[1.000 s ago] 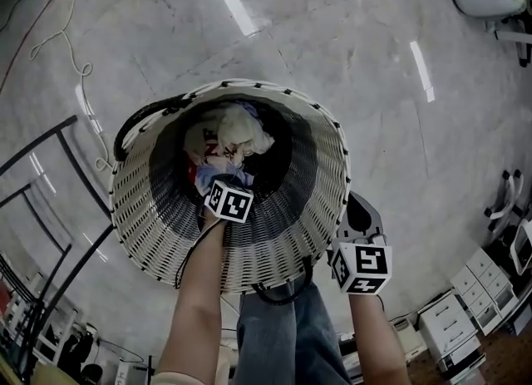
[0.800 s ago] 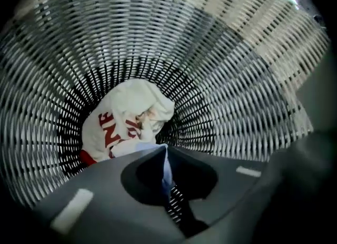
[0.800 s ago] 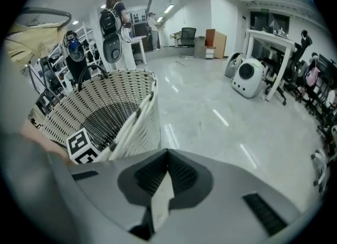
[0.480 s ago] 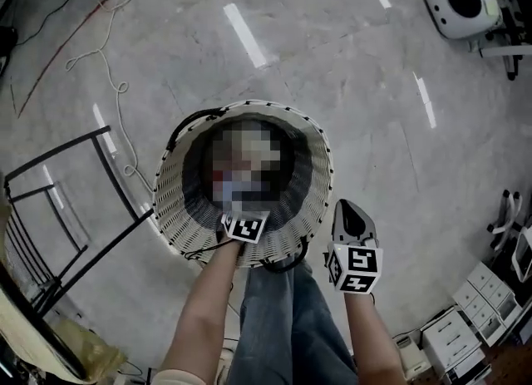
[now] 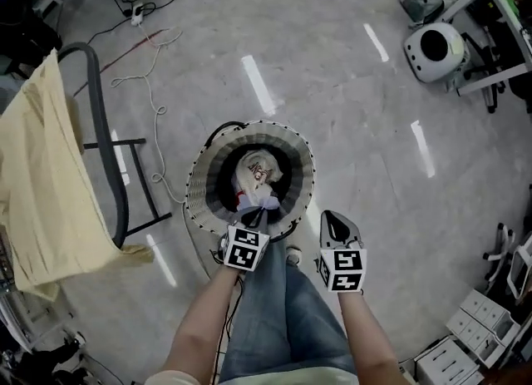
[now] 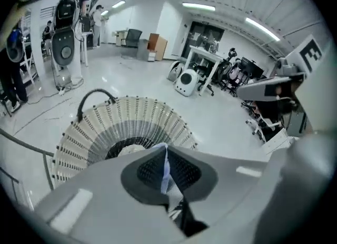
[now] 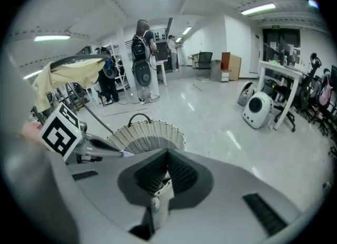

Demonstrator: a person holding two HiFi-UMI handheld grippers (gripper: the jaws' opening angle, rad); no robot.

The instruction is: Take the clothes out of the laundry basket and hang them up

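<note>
Left gripper (image 6: 166, 157) clamped on thin pale-blue cloth (image 5: 259, 201); right gripper (image 7: 167, 170) jaws pressed together; round white woven basket (image 5: 194, 199) at frame centre.

Wearing blue jeans (image 5: 283, 317), pale top (image 5: 283, 377); left gripper (image 5: 252, 224) and right gripper (image 5: 336, 224) each carrying white cubes (image 5: 245, 249) bearing black square markers; grey shells.

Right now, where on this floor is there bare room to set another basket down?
Open floor lies between the laundry basket and the white round machine. Left is crowded: drying rack, yellow cloth, loose cable.
</note>
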